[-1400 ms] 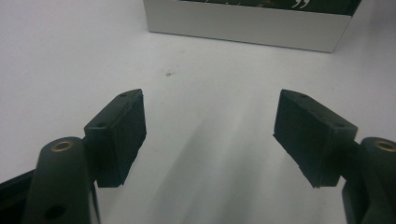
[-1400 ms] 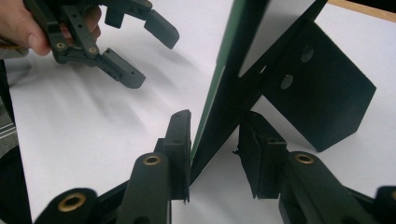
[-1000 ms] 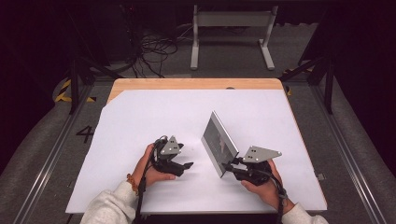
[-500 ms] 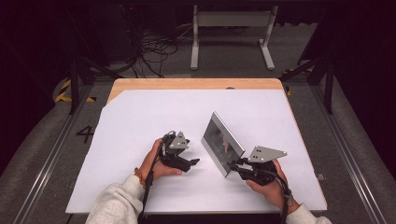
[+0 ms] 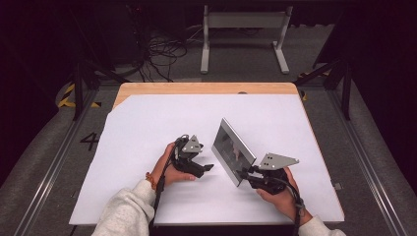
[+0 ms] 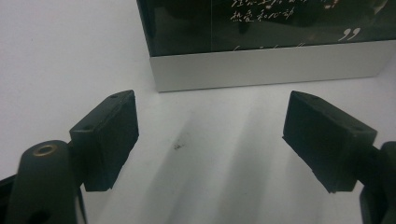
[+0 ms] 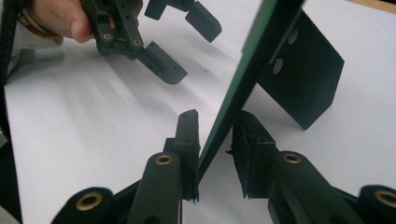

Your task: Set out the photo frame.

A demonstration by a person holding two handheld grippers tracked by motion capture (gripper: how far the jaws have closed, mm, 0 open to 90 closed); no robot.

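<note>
A flat rectangular picture frame with a silver border and dark glossy face (image 5: pixel 233 151) stands tilted on its edge just right of centre in the high view, on the white tabletop (image 5: pixel 147 118). The right tool (image 5: pixel 244 172), held in the person's right hand (image 5: pixel 278 194) at the lower right, is closed on the frame's lower corner. In the right gripper view its two black jaws press the frame's thin green-looking edge (image 7: pixel 238 86) from either side, and a dark stand flap (image 7: pixel 303 79) juts from the frame's back at the upper right.

The left tool (image 5: pixel 205 167), held in the left hand (image 5: pixel 169 169) at lower centre, points toward the frame and holds nothing. In the left gripper view its jaws are spread wide over bare tabletop, with the frame's silver bottom border (image 6: pixel 266 70) near the top of the frame, apart from both pads. The glass shows faint white handwriting.
</note>
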